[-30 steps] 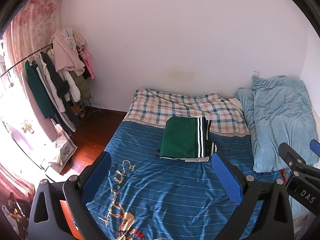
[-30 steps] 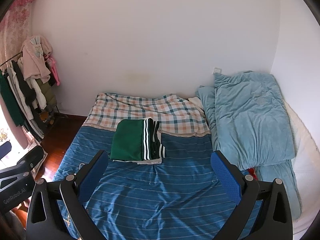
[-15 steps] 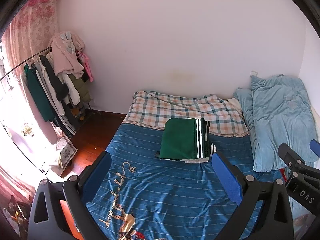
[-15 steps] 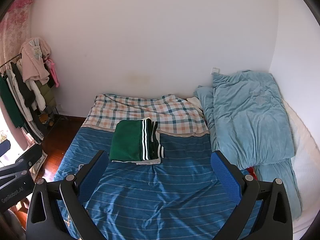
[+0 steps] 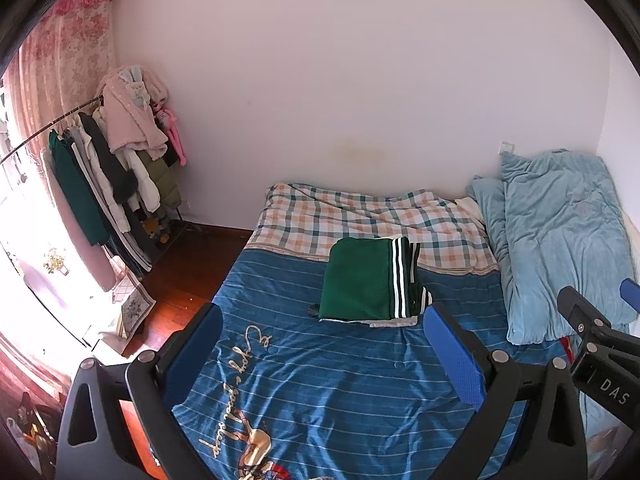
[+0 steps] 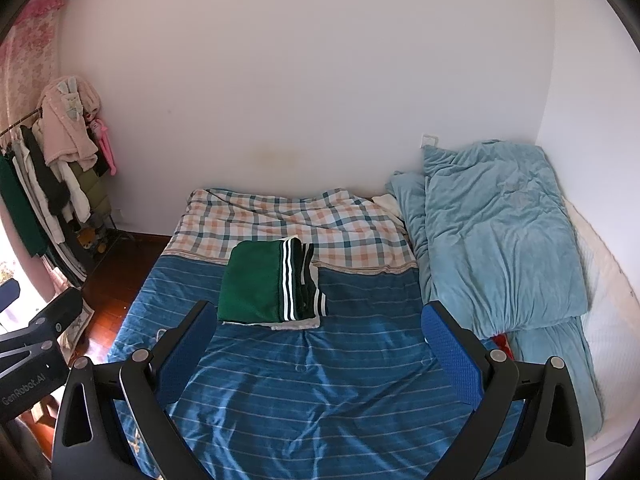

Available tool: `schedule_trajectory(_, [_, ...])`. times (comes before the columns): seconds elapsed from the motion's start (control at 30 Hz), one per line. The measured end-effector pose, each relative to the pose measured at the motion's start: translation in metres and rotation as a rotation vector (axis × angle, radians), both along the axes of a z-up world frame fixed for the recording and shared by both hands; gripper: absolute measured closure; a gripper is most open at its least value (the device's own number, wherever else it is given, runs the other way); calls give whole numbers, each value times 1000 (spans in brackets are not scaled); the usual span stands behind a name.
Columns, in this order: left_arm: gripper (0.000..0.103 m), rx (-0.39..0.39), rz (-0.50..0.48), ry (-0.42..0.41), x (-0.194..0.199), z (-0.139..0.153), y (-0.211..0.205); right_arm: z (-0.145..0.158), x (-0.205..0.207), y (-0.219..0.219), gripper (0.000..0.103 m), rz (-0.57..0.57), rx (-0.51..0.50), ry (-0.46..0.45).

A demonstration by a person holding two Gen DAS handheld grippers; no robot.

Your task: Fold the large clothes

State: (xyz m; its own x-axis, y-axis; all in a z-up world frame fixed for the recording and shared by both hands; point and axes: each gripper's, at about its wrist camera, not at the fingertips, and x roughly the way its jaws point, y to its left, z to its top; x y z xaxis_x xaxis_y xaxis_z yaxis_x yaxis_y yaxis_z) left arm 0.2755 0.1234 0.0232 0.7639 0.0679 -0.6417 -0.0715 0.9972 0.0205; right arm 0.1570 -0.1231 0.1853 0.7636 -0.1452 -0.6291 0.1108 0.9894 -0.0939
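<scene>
The green garment (image 5: 362, 280) lies folded into a neat block at the centre of the frame, on the blue bedspread (image 5: 340, 380), so the folding looks finished. Below it, the left gripper (image 5: 322, 354) and right gripper (image 6: 320, 354) hang wide apart, empty, clear of the cloth.

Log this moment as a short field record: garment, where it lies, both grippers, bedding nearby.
garment: green garment with white stripes, folded into a compact rectangle
location: on the blue striped bed cover, near the plaid blanket
left gripper: open, empty, above the cover
right gripper: open, empty
bedding: light blue duvet heaped along the right side
</scene>
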Motion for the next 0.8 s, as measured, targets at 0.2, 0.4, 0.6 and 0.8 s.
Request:
schedule_trajectory(0.2, [1, 4, -3, -1, 1, 0, -1, -1, -3, 2, 0, -1, 1, 1])
schedule_trajectory(0.4, [1, 3, -5, 3, 2, 1, 0, -2, -3, 3, 0, -3, 3, 4])
schedule_trajectory(0.6, [1, 3, -6, 3, 1, 0, 1, -2, -5, 3, 0, -6, 2, 3])
schedule_trajectory(0.8, [1, 1, -7, 3, 1, 0, 1, -2, -6, 4, 0, -8, 3, 3])
